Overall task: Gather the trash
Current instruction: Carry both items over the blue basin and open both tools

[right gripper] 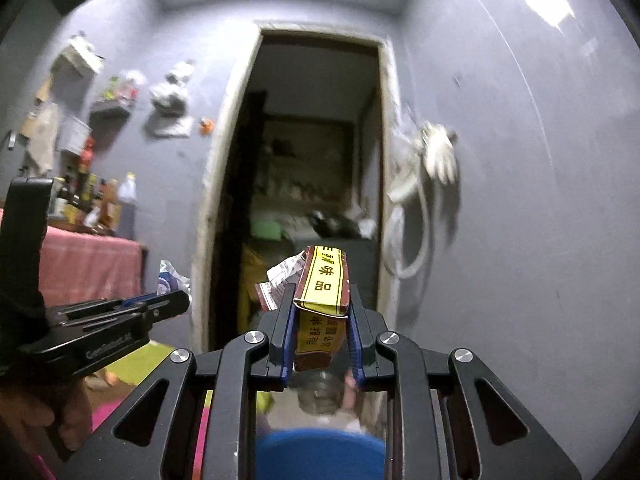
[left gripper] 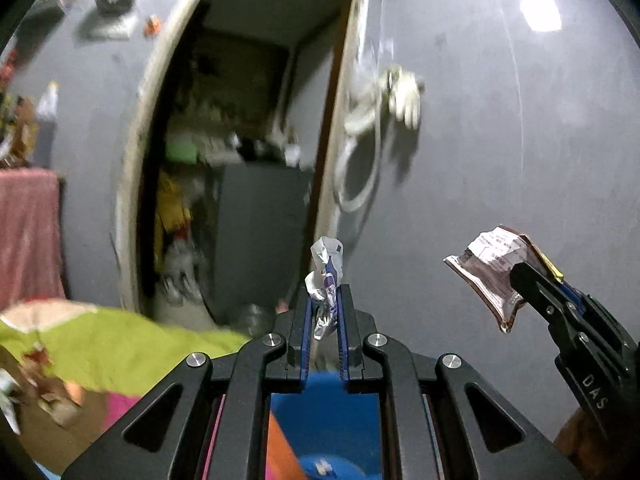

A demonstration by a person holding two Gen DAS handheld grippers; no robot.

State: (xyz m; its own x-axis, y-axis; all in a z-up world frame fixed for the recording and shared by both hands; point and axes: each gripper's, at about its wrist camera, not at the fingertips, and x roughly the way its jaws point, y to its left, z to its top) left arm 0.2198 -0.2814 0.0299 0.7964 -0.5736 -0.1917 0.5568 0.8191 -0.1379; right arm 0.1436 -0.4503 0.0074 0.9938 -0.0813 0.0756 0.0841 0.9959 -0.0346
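Note:
My left gripper is shut on a crumpled white and purple wrapper, which sticks up between its blue pads. The same wrapper pokes out of the left gripper at the left of the right wrist view. My right gripper is shut on a flattened brown packet with a yellow label. In the left wrist view that packet hangs from the right gripper at the right. A blue bin lies low below both grippers, blurred, and its rim shows under the left fingers.
Ahead is a grey wall with a dark open doorway. White hoses and a glove hang right of the door. A pink-covered table with bottles stands at the left. Green and pink cloth lies low left. A glass jar stands on the floor.

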